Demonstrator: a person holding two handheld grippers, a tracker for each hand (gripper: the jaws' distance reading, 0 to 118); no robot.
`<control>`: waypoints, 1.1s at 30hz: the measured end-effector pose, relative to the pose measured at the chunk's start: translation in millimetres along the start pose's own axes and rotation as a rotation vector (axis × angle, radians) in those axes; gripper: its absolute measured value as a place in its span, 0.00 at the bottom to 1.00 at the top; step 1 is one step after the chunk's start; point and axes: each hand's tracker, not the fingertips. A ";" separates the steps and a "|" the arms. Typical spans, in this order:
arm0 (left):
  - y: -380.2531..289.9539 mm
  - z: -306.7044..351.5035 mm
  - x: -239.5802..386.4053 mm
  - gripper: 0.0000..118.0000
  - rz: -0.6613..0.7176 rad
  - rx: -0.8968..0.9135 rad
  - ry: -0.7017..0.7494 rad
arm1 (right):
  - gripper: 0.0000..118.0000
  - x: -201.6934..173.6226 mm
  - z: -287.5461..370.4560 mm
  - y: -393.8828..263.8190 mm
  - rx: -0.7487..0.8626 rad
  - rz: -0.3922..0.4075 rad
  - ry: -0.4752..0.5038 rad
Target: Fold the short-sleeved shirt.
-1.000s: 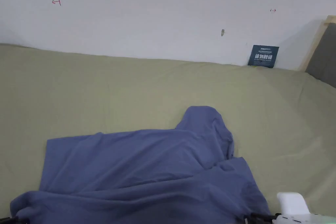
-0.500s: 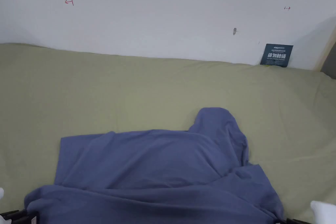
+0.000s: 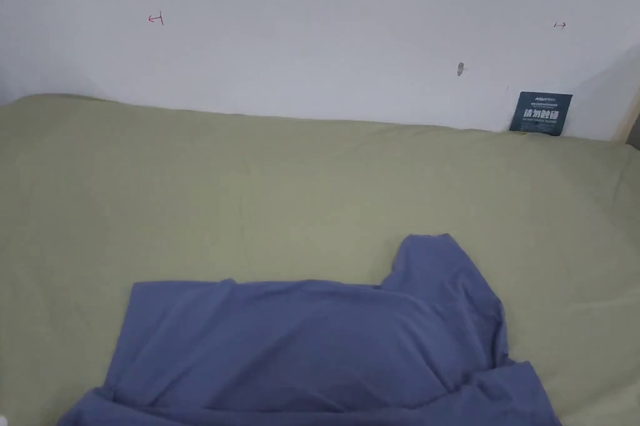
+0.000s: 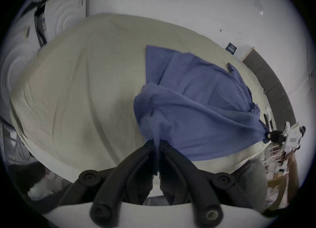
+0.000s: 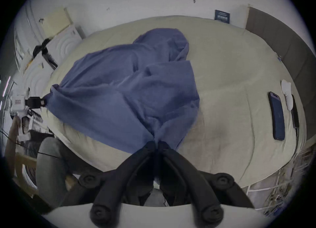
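A blue short-sleeved shirt (image 3: 312,346) lies rumpled on the pale green bed sheet (image 3: 250,196), its near edge lifted and stretched between my two grippers. In the left gripper view my left gripper (image 4: 157,143) is shut on one near corner of the shirt (image 4: 196,112), and the right gripper (image 4: 271,136) pinches the far corner at the right. In the right gripper view my right gripper (image 5: 156,142) is shut on bunched cloth of the shirt (image 5: 123,86), and the left gripper (image 5: 36,102) holds the other corner at the left. One sleeve (image 3: 447,271) pokes toward the wall.
A white wall (image 3: 312,40) runs behind the bed, with a dark card (image 3: 541,113) leaning on it at the right. A dark phone (image 5: 277,117) and a white cloth item (image 5: 287,95) lie on the bed's right side. A grey headboard (image 5: 282,43) stands beyond them.
The head camera has tilted up and left, so the shirt sits lower in the picture and both grippers have left the bottom edge. The shirt's near edge looks pulled toward me.
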 end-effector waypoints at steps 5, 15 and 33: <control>-8.7 16.7 -10.8 0.19 0.062 0.038 -0.037 | 0.67 7.9 25.2 10.4 0.067 -0.023 0.029; 20.5 138.3 110.5 0.57 -0.152 0.509 0.061 | 0.67 -76.1 124.4 54.3 0.507 0.098 0.027; -54.1 77.8 210.5 0.00 -0.202 0.472 0.005 | 0.00 -186.8 106.1 -4.0 0.579 0.111 0.013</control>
